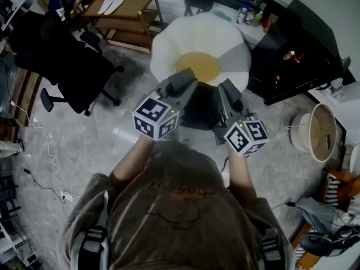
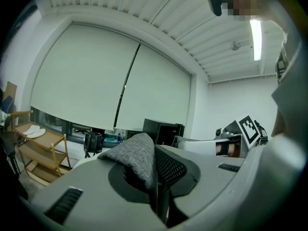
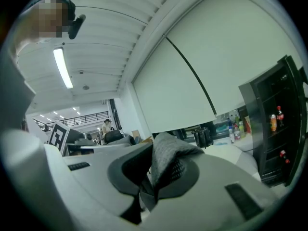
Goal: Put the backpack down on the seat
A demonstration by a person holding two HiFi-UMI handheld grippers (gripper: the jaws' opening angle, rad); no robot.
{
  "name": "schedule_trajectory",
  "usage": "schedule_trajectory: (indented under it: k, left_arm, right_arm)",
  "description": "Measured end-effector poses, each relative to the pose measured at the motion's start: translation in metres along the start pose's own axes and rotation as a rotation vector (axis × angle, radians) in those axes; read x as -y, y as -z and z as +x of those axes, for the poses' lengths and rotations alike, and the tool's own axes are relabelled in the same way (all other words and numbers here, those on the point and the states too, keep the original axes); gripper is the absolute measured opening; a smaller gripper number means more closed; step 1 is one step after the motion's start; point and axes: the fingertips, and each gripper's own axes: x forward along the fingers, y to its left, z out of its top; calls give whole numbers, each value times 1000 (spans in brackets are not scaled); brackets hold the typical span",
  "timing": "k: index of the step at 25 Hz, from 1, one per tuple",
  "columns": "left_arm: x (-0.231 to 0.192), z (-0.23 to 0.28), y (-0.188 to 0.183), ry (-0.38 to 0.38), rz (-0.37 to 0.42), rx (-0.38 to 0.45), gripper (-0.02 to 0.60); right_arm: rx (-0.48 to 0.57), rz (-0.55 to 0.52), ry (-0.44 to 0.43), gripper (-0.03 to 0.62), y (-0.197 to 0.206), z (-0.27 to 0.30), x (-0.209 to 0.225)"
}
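A dark backpack (image 1: 199,110) hangs between my two grippers, just in front of a white egg-shaped seat (image 1: 216,35) with a yellow centre. My left gripper (image 1: 183,83) is shut on a grey woven strap (image 2: 134,155) of the backpack, pinched between its jaws. In the same way my right gripper (image 1: 228,90) is shut on a grey strap (image 3: 166,158). Both gripper views look upward at the ceiling and blinds, so the bag's body is hidden in them. The left gripper (image 2: 155,179) and right gripper (image 3: 153,184) each show the fabric folded over the jaw tips.
A black office chair (image 1: 67,61) stands at the left, with a wooden shelf cart (image 1: 126,10) behind it. To the right is a black cabinet (image 1: 298,52) with bottles. A round white bin (image 1: 318,131) sits on the floor at the right. Cables trail along the left floor.
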Motion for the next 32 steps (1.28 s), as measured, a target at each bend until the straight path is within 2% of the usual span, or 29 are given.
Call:
schedule_trajectory:
  k: [15, 25, 28, 32]
  left_arm:
    - [-56, 77, -4, 55, 5, -36, 34]
    - [-113, 146, -14, 84, -13, -77, 32]
    - [-129, 168, -14, 104, -8, -114, 34]
    - [-153, 196, -21, 136, -12, -123, 32]
  right_arm:
    - [15, 43, 35, 28, -10, 63, 61]
    - [-4, 58, 50, 28, -24, 126, 113]
    - [-3, 63, 61, 28, -29, 146, 133]
    - [2, 67, 86, 28, -36, 175, 156]
